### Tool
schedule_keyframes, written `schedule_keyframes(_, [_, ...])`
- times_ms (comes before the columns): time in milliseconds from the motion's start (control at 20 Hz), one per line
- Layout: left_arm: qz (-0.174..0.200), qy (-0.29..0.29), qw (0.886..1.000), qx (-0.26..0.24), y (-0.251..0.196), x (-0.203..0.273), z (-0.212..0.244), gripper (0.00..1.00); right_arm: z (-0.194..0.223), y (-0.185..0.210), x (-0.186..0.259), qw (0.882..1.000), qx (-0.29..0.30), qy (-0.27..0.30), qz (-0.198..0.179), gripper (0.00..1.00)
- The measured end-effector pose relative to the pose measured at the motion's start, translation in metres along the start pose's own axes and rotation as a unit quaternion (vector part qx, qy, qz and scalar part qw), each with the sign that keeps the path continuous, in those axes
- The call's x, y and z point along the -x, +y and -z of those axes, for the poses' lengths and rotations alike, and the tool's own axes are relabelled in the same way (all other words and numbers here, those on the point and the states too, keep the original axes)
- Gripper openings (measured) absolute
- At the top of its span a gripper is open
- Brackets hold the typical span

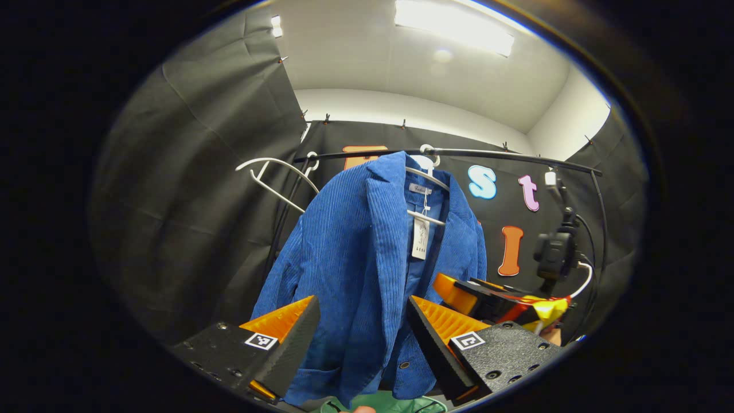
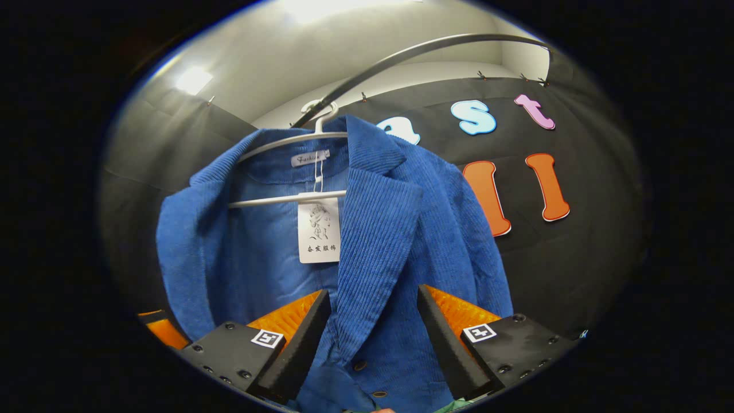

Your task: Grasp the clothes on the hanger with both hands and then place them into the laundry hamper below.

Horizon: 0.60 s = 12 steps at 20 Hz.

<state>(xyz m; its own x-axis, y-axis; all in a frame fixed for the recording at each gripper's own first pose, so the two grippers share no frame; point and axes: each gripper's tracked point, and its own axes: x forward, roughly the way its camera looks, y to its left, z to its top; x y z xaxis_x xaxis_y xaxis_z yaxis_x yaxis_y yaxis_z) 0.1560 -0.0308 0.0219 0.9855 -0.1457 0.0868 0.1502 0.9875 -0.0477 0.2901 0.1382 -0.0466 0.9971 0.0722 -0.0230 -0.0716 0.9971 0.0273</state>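
Jacket [image 2: 367, 252] hangs between both grippers' spread fingers [image 2: 298, 344].

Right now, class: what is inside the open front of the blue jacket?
Inside the blue jacket you see a white hanger, a neck label and a hanging paper tag. The hanger's shoulder ends are covered by cloth.

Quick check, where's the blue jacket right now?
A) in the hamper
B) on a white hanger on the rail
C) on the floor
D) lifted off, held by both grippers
B: the blue jacket hangs on the white hanger hooked over the rail; both grippers' jaws are open around its front.
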Motion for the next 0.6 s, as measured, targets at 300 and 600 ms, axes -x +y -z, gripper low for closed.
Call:
schedule_keyframes(300, [-0.009, 0.007, 1.000, 0.005, 0.019, -0.007, 0.014, 0.95, 0.008, -0.031, -0.033, 0.998, 0.029, -0.012, 0.058, 0.96])
schedule_keyframes(600, [-0.003, 0.009, 1.000, 0.022, 0.024, -0.015, 0.020, 0.95, -0.016, -0.080, -0.019, 0.995, 0.030, -0.036, 0.088, 0.59])
